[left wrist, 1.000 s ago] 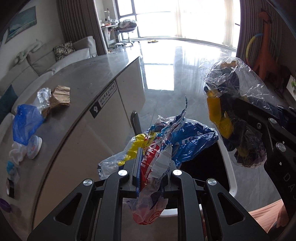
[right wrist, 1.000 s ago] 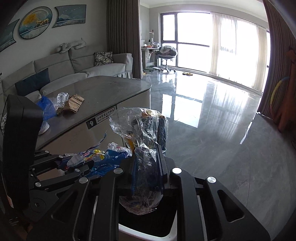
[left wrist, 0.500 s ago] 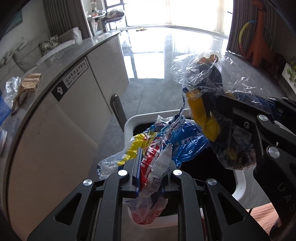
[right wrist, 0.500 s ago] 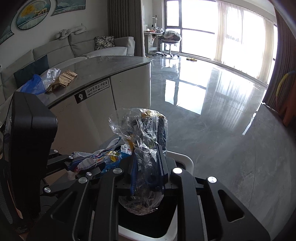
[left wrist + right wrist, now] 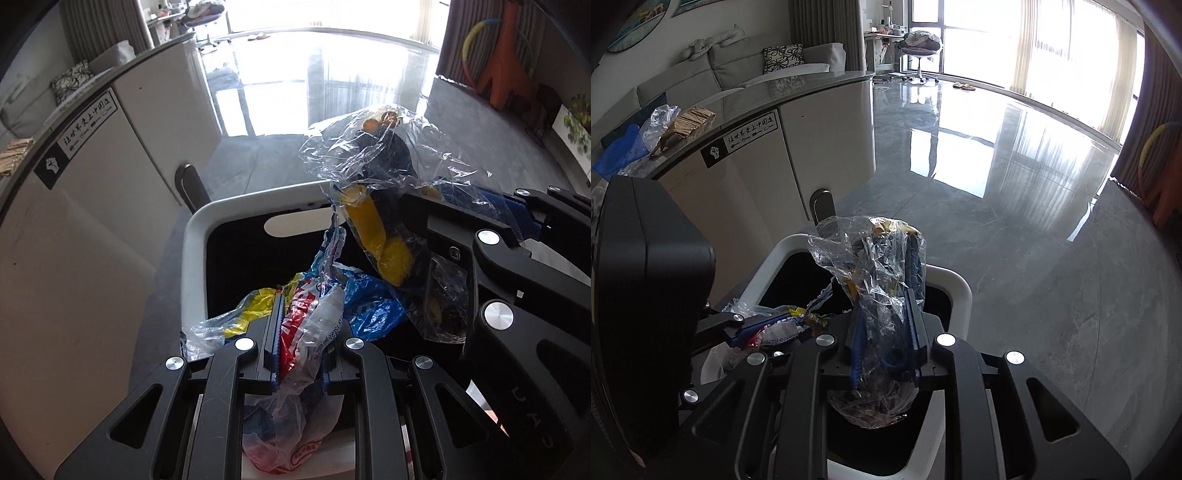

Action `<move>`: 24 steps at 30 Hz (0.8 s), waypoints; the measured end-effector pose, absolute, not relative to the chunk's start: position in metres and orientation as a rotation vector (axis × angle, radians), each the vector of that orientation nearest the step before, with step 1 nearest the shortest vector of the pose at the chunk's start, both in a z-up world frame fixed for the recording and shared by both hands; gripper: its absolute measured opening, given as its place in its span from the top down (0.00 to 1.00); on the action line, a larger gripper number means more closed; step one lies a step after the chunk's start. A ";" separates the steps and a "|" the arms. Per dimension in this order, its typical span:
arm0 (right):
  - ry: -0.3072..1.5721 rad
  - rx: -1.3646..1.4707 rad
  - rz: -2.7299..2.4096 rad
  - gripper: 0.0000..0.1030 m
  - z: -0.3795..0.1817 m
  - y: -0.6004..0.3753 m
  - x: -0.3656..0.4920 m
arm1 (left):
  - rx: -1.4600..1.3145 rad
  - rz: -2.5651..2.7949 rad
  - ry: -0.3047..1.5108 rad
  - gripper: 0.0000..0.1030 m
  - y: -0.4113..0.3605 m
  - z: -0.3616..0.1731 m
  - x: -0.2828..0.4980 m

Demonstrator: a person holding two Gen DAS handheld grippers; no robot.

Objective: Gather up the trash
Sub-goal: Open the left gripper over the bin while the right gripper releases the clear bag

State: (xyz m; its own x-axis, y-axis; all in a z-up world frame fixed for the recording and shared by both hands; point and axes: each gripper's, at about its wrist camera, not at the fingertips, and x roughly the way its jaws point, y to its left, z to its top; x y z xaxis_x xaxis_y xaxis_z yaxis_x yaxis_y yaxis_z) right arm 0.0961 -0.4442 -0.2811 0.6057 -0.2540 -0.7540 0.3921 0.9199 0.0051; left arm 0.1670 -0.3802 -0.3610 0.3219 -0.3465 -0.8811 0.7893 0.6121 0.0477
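My left gripper pinches a crumpled red, white, blue and yellow wrapper just over the dark mouth of a white-rimmed bin. Its jaws are opening, with the wrapper still between the pads. To its right, my right gripper is shut on a clear plastic bag stuffed with yellow and dark-blue scraps. In the right wrist view that bag stands up from the right gripper above the bin, and the left gripper sits low at the left with its wrapper.
A white cabinet with a black label stands left of the bin. On its grey top lie a blue bag and a brown stack in clear plastic. A dark post rises behind the bin. Glossy floor stretches beyond it.
Both grippers have sunk towards the bin with their trash still held. The bin mouth now fills more of each view, and the countertop has slid up and out of the left view.
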 end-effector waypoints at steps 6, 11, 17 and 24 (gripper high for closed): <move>0.864 0.170 -0.377 0.79 -0.287 -0.444 0.098 | 0.564 -0.818 1.000 0.14 -0.386 -0.364 0.175; 0.855 0.187 -0.370 0.79 -0.285 -0.444 0.099 | 0.562 -0.785 0.993 0.06 -0.377 -0.361 0.175; 0.838 0.217 -0.348 0.79 -0.282 -0.443 0.101 | 0.547 -0.737 0.922 0.06 -0.357 -0.336 0.180; 0.857 0.239 -0.332 0.79 -0.293 -0.440 0.109 | 0.583 -0.632 0.828 0.06 -0.325 -0.312 0.190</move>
